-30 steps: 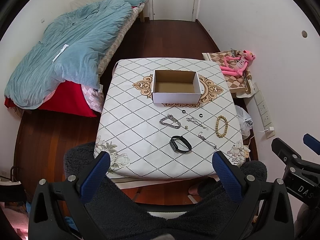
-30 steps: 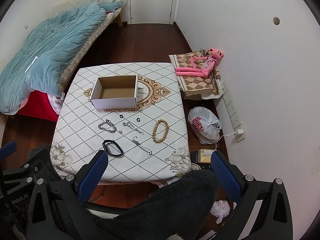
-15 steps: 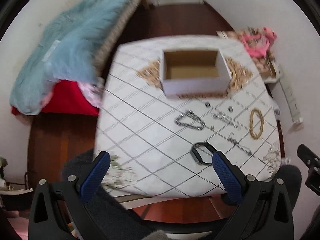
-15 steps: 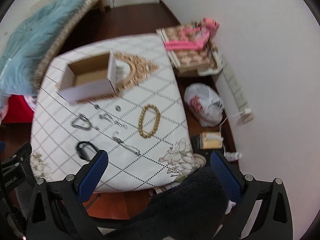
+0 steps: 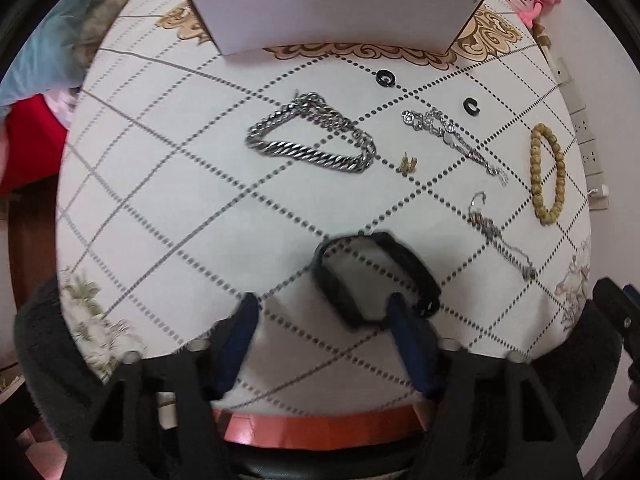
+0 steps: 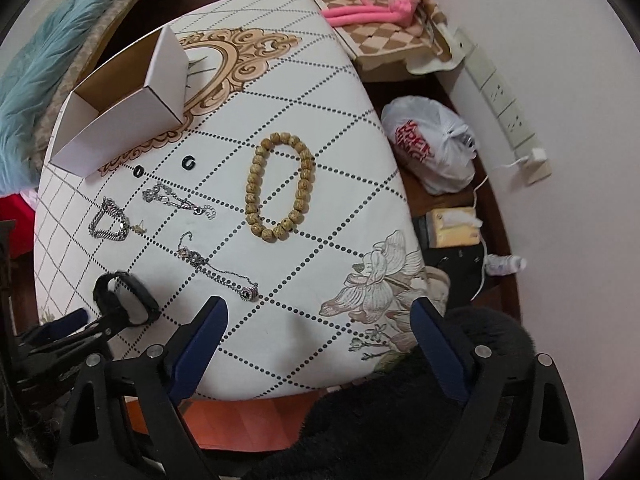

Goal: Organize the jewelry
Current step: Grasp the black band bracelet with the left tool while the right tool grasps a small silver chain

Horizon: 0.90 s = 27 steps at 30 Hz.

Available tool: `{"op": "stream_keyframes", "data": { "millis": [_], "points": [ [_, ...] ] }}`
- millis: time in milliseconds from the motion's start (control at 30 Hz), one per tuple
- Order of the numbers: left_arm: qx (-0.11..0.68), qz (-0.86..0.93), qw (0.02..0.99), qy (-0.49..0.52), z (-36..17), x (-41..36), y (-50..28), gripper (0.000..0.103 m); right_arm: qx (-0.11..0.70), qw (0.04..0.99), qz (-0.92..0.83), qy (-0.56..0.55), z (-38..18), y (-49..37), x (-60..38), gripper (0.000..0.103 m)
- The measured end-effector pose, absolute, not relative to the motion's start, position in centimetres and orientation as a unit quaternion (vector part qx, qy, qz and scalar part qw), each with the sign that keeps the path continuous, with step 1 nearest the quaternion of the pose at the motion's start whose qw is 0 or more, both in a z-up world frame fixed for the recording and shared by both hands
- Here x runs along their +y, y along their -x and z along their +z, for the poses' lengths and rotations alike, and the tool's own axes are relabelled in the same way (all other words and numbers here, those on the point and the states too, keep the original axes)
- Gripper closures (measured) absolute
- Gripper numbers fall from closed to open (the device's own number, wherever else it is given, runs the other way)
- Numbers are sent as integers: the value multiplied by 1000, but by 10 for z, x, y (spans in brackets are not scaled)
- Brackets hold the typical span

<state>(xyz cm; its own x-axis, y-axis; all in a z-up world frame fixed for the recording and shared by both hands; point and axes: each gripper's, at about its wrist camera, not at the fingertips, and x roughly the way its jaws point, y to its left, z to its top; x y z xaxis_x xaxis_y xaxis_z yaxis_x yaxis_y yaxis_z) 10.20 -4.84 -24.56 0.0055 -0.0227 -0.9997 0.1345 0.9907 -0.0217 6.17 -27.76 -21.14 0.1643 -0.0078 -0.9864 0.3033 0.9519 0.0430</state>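
Item: jewelry laid out on a cloth-covered bench (image 5: 168, 184), awaiting sorting into the open white cardboard box (image 5: 332, 8) at the far side; the box interior shows no jewelry in the part visible.

Stock on the bench: heavy silver curb chain (image 5: 316, 140) near the middle; two small black rings (image 5: 386, 78) just before the box; a tiny pair of gold studs (image 5: 407, 164) beside the chain; fine silver bracelet (image 5: 452, 140); second fine chain with pendant (image 5: 500, 240); wooden bead bracelet (image 6: 280, 188) toward the right edge; black wristband (image 5: 372, 276) nearest the person.

Left tongs (image 5: 320, 320): pointing down over the black wristband; jaws have just been closing and now stand partly spread; the right-hand blue pad sits against the band's near edge, the left-hand pad well clear of it; no pinch made yet.

Right tongs (image 6: 320, 320): spread wide, jaws have just begun narrowing; nothing between them but bare cloth, the pendant chain just beyond the left-hand pad and the bead bracelet farther on.

Step in hand, as judged: first pick, nothing yet boxed; left tongs approaching the wristband, right tongs likely lining up on a piece at its side.

Next move calls for: shifting the left tongs so both pads straddle one limb of the band, then closing firmly; the band is springy and may skid on smooth cloth; the fine chain would need a low, flat pinch.
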Motion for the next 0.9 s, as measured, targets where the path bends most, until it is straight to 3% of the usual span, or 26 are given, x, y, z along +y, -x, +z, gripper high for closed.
{"op": "stream_keyframes", "data": {
  "millis": [33,200,633,800,900],
  "points": [
    [705,-56,706,-36,-248,-48,-103,65,639,753,-104,-119,-214,-62,-278,12],
    [686,-63,724,-50,-247,-48,-105,92,646,746,-96,-135,-225,-68,-279,16],
    [654,-22,752,-83,-238,16,-96,94,640,763,21,-82,-255,-118,-200,46],
    [647,-10,758,-87,-241,30,-102,94,631,774,16,-46,-261,-125,-181,66],
    [646,-8,758,-87,-245,24,-121,93,621,783,-3,-28,-257,-124,-178,90]
  ]
}}
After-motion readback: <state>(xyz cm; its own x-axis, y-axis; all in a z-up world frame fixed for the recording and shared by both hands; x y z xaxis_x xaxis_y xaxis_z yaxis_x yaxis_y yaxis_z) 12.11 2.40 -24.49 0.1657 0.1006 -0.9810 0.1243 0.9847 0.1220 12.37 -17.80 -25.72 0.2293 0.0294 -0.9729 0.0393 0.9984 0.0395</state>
